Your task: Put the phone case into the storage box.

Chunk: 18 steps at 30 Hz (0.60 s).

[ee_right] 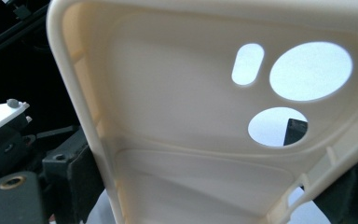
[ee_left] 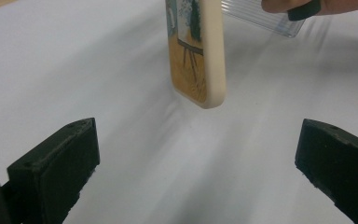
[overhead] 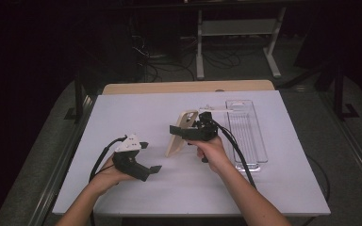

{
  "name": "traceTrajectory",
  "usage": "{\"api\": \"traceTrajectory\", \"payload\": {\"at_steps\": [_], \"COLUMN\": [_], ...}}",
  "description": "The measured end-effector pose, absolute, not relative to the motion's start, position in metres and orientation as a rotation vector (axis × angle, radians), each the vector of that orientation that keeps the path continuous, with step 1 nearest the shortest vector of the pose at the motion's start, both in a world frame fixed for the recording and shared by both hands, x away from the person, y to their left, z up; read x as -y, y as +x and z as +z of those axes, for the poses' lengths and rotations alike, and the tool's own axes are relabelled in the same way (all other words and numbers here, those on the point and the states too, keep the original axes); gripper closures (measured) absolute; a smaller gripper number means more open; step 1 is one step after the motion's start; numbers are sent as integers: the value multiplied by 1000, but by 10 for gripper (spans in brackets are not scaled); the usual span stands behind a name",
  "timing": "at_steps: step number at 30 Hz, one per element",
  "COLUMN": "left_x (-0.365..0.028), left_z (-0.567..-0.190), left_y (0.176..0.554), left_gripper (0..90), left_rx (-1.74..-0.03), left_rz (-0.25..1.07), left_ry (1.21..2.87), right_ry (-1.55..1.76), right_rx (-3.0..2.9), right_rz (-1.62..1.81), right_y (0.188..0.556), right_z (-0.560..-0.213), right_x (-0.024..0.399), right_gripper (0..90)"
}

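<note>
High view: fixed above the near edge of the white table [overhead: 136,108], facing forward and down. It takes in the whole tabletop and the dark floor beyond, from moderate range, with both forearms entering from the near side.

Left gripper view: mounted on the left gripper [overhead: 152,157], set low over the table, looking along its two black jaws towards the right. It sees the phone case [ee_left: 199,51] at close range and the clear tray [ee_left: 265,17] farther off.

Right gripper view: mounted on the right gripper [overhead: 178,133], very close to the phone case [ee_right: 205,135], looking at its inner face.

Shared ground: all three views cover the phone case [overhead: 181,133]; the high and left gripper views also share the clear tray [overhead: 259,141].
</note>
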State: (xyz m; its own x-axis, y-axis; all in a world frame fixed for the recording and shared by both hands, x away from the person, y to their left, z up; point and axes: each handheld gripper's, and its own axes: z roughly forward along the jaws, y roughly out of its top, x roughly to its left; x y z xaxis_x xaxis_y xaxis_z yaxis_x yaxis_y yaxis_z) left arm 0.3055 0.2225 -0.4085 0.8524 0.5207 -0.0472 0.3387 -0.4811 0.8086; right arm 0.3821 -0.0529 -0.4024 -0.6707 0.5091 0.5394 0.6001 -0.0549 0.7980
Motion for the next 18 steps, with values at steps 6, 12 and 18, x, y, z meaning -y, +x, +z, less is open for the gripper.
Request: {"api": "traceTrajectory", "payload": {"at_steps": [6, 12, 18], "left_x": [-232, -246, -253], "left_z": [-410, -415, -419], "left_y": [302, 298, 290], "left_gripper": [0, 0, 0], "left_rx": [-629, -636, -631], "left_rz": [260, 261, 270], "left_ry": [2113, 2103, 2095], "right_ry": [-1240, -1236, -1233], "right_rx": [2112, 2126, 2115], "right_rz": [-1851, -1842, -1852], "right_y": [381, 381, 380], "right_z": [-402, -402, -400], "right_x": [53, 52, 52], "right_gripper": [97, 97, 98]}}
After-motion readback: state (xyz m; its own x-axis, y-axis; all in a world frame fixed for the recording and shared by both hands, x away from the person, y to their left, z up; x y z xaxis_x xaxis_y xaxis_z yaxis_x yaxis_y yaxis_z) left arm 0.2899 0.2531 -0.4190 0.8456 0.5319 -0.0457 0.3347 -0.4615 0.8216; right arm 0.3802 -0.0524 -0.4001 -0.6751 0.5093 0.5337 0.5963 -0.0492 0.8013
